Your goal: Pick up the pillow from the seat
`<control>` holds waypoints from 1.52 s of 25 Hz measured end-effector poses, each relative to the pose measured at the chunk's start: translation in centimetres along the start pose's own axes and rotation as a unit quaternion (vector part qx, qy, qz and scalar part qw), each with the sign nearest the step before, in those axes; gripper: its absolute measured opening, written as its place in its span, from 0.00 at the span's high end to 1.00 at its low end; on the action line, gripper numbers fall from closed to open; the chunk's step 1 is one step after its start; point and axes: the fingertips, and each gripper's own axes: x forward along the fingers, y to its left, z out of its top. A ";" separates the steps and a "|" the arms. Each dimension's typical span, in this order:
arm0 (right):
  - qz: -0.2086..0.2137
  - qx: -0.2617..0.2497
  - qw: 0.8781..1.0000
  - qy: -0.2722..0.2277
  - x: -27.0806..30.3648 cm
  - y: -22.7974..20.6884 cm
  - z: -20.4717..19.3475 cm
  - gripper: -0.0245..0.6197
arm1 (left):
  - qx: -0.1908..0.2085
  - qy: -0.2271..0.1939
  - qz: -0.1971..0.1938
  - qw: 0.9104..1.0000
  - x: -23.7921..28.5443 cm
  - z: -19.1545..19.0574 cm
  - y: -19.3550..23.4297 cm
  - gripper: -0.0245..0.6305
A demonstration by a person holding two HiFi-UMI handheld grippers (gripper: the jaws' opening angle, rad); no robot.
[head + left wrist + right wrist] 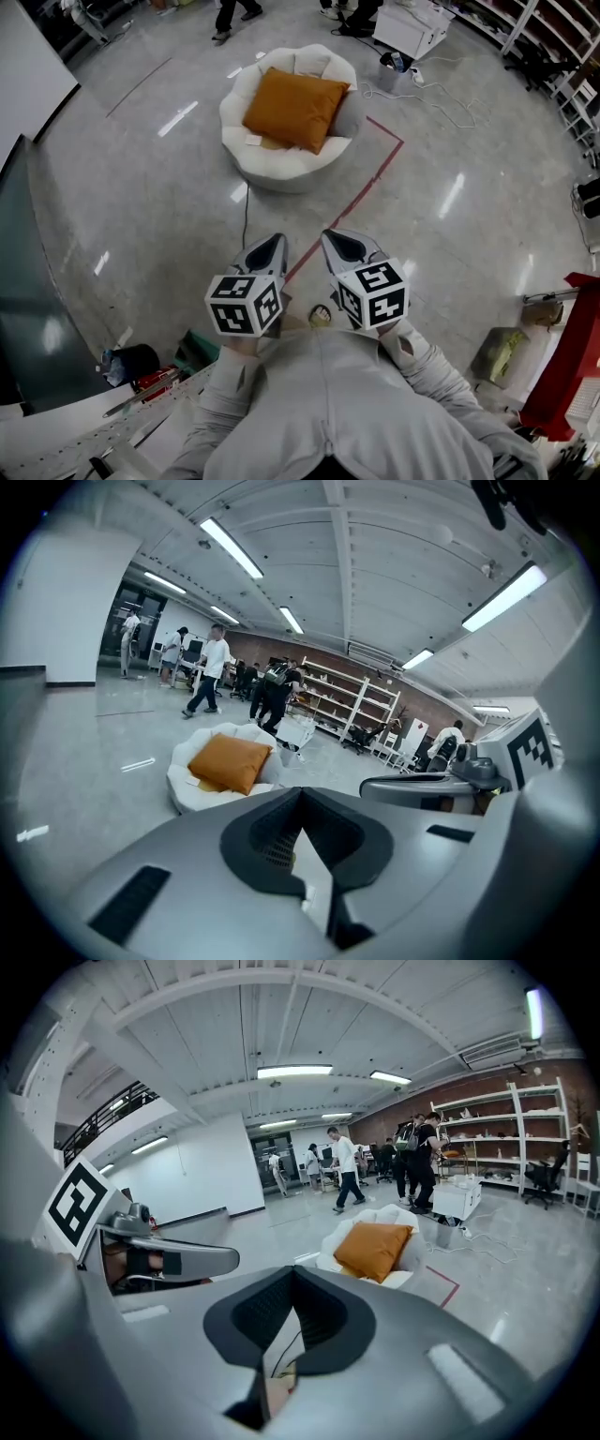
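An orange pillow [294,108] leans in a round white cushioned seat [281,169] on the floor, well ahead of me. Both gripper views catch the same pillow [228,762] [373,1247] far beyond the jaws. My left gripper [276,240] and right gripper [330,235] are held side by side close to my chest, pointing toward the seat. Both are shut with nothing between the jaws. Neither touches the pillow or the seat.
Red tape [349,204] marks a line on the glossy floor beside the seat. A white box [410,26] and cables [441,98] lie behind it, with people's legs [234,17] further back. Shelving [553,47] stands at the right, a cluttered bench [112,412] at my lower left.
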 end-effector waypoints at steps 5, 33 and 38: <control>0.006 0.011 1.000 0.011 1.1 0.1 -0.1 0.96 | 0.001 0.010 -0.008 1.000 0.4 0.1 0.4 0.95; -0.021 0.012 0.999 0.031 14.6 -8.0 8.7 0.96 | 0.029 0.028 -0.042 0.998 13.5 10.8 8.1 0.95; -0.026 0.019 0.999 0.030 17.5 -8.6 10.3 0.96 | 0.033 0.030 -0.051 0.998 15.2 13.0 10.4 0.96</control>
